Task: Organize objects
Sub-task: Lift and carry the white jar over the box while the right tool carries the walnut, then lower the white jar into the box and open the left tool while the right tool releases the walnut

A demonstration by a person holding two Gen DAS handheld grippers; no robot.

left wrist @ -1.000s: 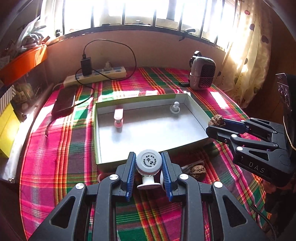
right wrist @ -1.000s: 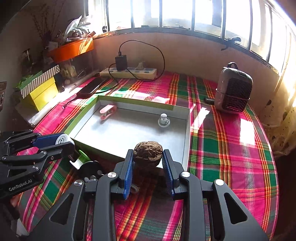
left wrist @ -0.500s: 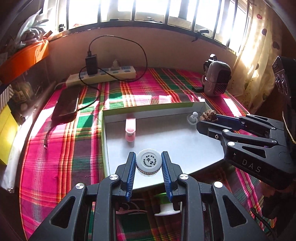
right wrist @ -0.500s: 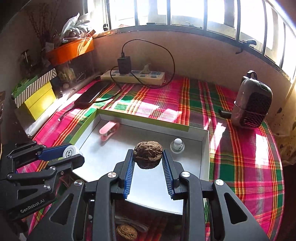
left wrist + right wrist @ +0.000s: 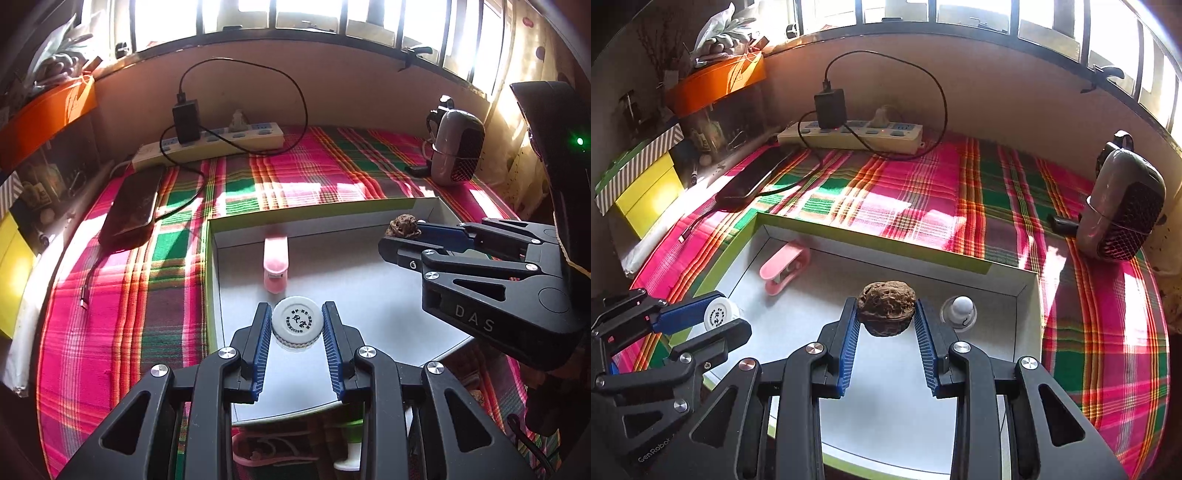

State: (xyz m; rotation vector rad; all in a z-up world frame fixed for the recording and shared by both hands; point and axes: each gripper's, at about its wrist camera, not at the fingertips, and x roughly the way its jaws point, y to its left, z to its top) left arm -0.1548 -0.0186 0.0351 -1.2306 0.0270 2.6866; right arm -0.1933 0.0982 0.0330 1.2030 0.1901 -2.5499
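— Two grippers, both loaded, both over the box. What has the left gripper got?

— Its blue pads are pressed on either side of a white bottle cap, round, with dark printed characters on top. The jaws stand partly closed, just the cap's width apart. It hangs above the near left part of the box's grey floor.

— And the right gripper?

— Clamped on a walnut, brown and wrinkled, held by its sides above the middle of the box. From the left wrist camera the nut shows at the tip of that gripper, near the far right corner.

— What already lies in the box?

— A pink clip near the far left corner, and a small white knob-shaped piece on the floor just right of the walnut (what it is I cannot tell).

— Surroundings?

— The green-rimmed box sits on a pink and green plaid cloth. Behind it are a power strip with a black charger plugged in, a dark phone to the left, and a small fan heater to the right.
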